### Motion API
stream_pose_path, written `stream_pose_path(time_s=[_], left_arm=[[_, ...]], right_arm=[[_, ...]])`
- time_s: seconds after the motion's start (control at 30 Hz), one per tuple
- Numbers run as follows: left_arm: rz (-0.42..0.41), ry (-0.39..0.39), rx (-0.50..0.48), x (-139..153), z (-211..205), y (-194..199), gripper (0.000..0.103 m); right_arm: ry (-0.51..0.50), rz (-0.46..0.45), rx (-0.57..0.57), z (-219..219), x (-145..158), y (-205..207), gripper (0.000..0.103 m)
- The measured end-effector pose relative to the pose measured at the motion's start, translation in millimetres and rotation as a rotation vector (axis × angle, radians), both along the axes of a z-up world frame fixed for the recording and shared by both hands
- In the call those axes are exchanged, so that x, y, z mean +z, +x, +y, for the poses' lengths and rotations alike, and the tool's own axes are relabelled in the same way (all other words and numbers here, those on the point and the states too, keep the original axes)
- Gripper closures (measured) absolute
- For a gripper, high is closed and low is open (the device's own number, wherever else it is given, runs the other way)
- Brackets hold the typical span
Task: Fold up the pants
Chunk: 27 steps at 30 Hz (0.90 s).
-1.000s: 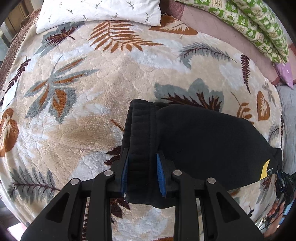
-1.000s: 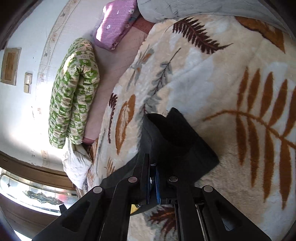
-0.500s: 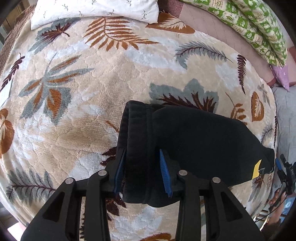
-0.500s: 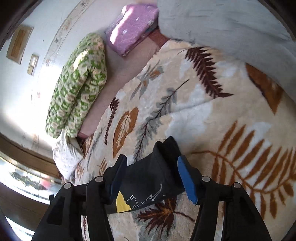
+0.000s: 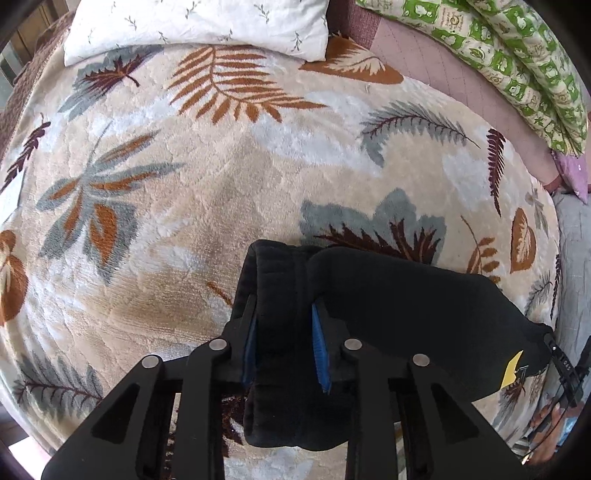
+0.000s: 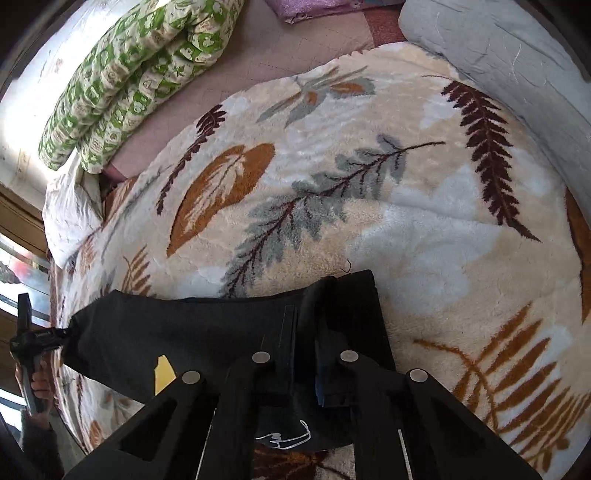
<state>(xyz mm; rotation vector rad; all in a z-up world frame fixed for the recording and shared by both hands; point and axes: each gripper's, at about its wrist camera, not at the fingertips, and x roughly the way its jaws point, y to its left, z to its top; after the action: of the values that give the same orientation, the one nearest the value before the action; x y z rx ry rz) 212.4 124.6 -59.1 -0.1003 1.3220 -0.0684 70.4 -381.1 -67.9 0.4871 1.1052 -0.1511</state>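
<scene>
Around the pants (image 5: 388, 295) the blanket (image 5: 192, 206) lies bare on the far side and out to the left. Past that open stretch a white pillow (image 5: 199, 26) blocks the far edge, a green quilt (image 6: 133, 74) rolls along the far right, and a grey cover (image 6: 498, 48) bounds the right.

Left gripper (image 5: 283, 338): black plastic linkage arms, round silver screws, blue pads on fingers (image 5: 318, 347). Right gripper (image 6: 304, 354): same black arms, silver screws, blue pad edge. Person's hand (image 6: 38, 387), dark grey sleeve.
</scene>
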Motion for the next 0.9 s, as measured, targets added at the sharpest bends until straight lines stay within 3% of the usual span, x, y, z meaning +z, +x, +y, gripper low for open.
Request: stream_pose_path(time_s=[0.07,0.17,0.3,0.43,0.53,0.6,0.67,0.77,0.9], left_arm=[[-0.051,0.057,-0.04,5.7,-4.0,-6.9,0.08],[-0.065,0.16,-0.081,-4.9,-14.4,-9.0,0.079],[-0.084,0.232,-0.1,-17.0,-21.5,-8.9,0.077],[-0.108,0.293,-0.128,-16.7,-27.1,-13.2,0.071],[-0.097,0.246,-0.133,-7.1,-20.6,-18.7,0.071],[-0.097,0.197,-0.122,1.6,-12.1,-22.4,0.071],[-0.089,0.156,-0.109,8.5,-5.9,-27.3,0.071],[-0.077,0.126,-0.076,14.6,3.6,-34.6,0.062],[-0.062,0.066,-0.044,25.0,18.7,-47.9,0.061]], right_arm=[[-0.02,-0.018,-0.015,-2.8,8.7,-6.0,0.096],[-0.03,-0.123,-0.068,-14.7,28.6,-20.7,0.097],[-0.044,-0.07,-0.091,-18.2,7.0,-21.7,0.096],[-0.069,-0.081,-0.095,-14.3,-7.5,-22.8,0.094],[-0.018,-0.1,-0.117,-20.5,-5.1,-27.2,0.09],[0.039,-0.147,-0.159,-27.6,6.6,-37.1,0.081],[0.117,-0.2,-0.178,-32.8,17.2,-49.3,0.064],[0.116,-0.189,-0.167,-27.4,26.0,-64.0,0.062],[0.126,-0.225,-0.143,-11.3,38.8,-79.7,0.062]])
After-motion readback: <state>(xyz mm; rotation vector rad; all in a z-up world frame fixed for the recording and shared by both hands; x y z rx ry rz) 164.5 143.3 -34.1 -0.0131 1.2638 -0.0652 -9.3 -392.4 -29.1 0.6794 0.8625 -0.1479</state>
